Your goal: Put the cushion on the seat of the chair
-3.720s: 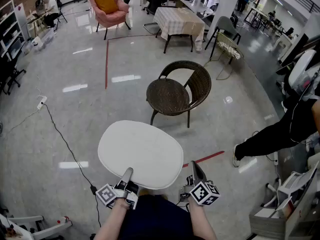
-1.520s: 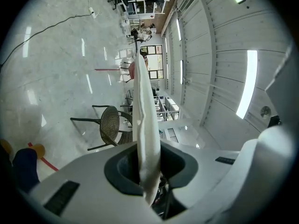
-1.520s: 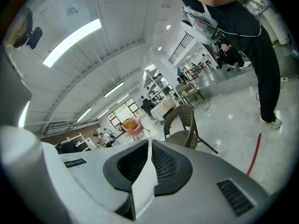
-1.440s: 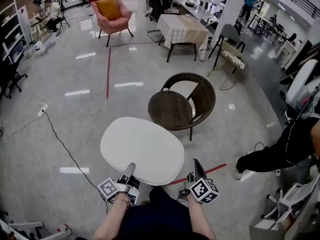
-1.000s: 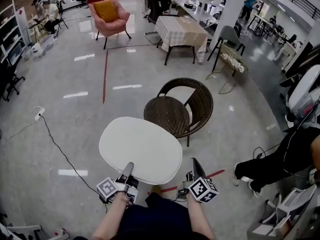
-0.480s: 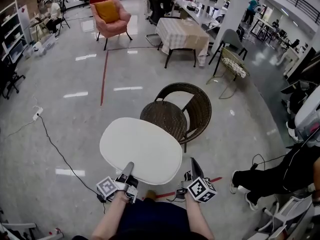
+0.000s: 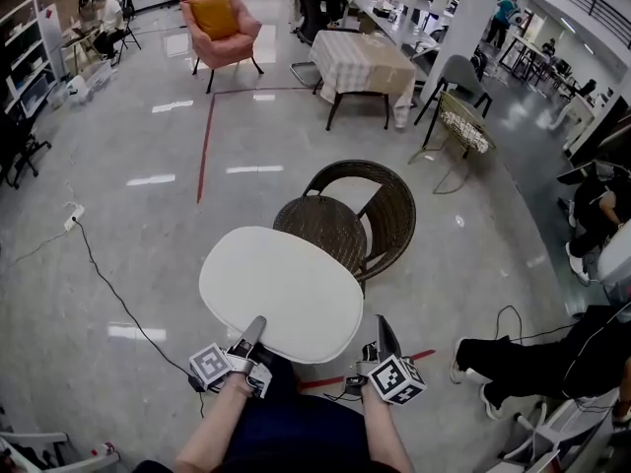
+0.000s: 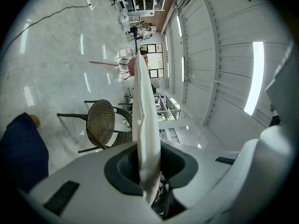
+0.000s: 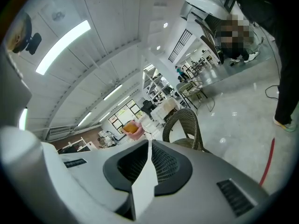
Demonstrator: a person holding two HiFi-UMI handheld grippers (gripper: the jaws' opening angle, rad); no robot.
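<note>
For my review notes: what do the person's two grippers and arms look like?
The left gripper and right gripper are pale grey with long tapered jaws and black pads. Each carries a cube of black-and-white square markers. The forearms show no sleeves; navy clothing lies between them.

Your head view is bright and evenly lit from overhead. Ceiling strips leave white glare streaks on the glossy floor [image 7: 148,180], and the white cushion [image 7: 281,294] shows little texture. Straight lines bow toward the edges. Your gripper views are fisheye with black corners, and a ceiling light [image 9: 63,41] blows out.
</note>
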